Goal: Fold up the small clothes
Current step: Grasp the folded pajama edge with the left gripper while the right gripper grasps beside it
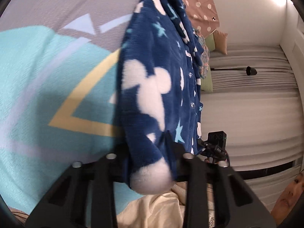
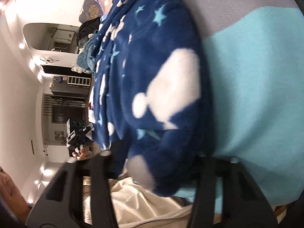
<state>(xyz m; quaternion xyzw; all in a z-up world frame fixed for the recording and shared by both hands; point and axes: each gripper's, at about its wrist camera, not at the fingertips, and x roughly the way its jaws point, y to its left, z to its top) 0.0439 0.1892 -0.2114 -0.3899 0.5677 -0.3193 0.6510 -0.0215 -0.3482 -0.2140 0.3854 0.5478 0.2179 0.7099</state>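
A small navy fleece garment (image 1: pixel 157 79) with white mouse-head shapes and light blue stars hangs in the air over the bed, held up at both sides. My left gripper (image 1: pixel 150 155) is shut on one edge of it; the fabric bunches between the two black fingers (image 1: pixel 190 163). The same garment fills the right wrist view (image 2: pixel 152 87). My right gripper (image 2: pixel 152 157) is shut on its other edge, and the cloth hides the gap between the jaws. Each view shows the other gripper past the garment, in the left wrist view (image 1: pixel 216 142) and in the right wrist view (image 2: pixel 77 134).
A turquoise, grey and yellow patterned bedspread (image 1: pixel 47 79) lies under the garment and also shows in the right wrist view (image 2: pixel 256 87). A cream cloth (image 1: pixel 152 209) lies near me. A pink polka-dot cloth (image 1: pixel 199 5) and cushions (image 1: pixel 220 41) lie beyond. A pile of clothes (image 2: pixel 87 43) sits further off.
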